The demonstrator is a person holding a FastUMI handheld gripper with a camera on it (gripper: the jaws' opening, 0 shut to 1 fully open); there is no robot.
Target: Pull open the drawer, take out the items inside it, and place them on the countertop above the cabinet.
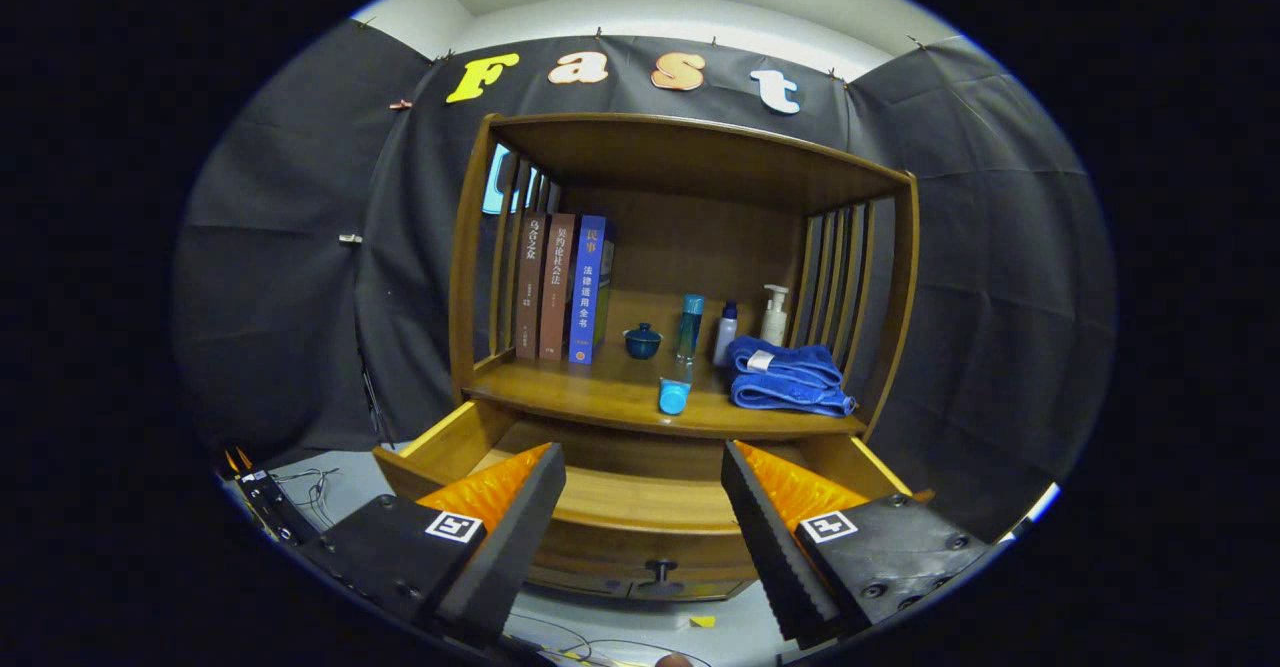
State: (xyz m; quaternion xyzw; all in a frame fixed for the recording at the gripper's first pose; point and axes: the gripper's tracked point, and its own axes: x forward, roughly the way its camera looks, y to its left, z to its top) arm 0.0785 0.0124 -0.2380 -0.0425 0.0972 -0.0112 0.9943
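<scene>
**Drawer open, most of the task looks done**

Beyond the fingers stands the cabinet (680,277), and its countertop (600,392) already carries several things. The drawer (640,507) is pulled out just ahead of the gripper (640,537), with its knob (660,572) low between the two fingers. The jaws are spread wide and pinch nothing. The part of the drawer floor I can see between the fingers looks bare, but the fingers hide both sides, so I cannot tell if something is left inside.

On the countertop, beyond the right finger, lies a folded towel (788,377). Three books (565,287) stand beyond the left finger. In the middle are three bottles (730,327), a small lidded cup (642,340), and a tube (675,395) lying near the front edge. I judge that opening is finished and what remains, at most, is a check of the hidden corners.
</scene>
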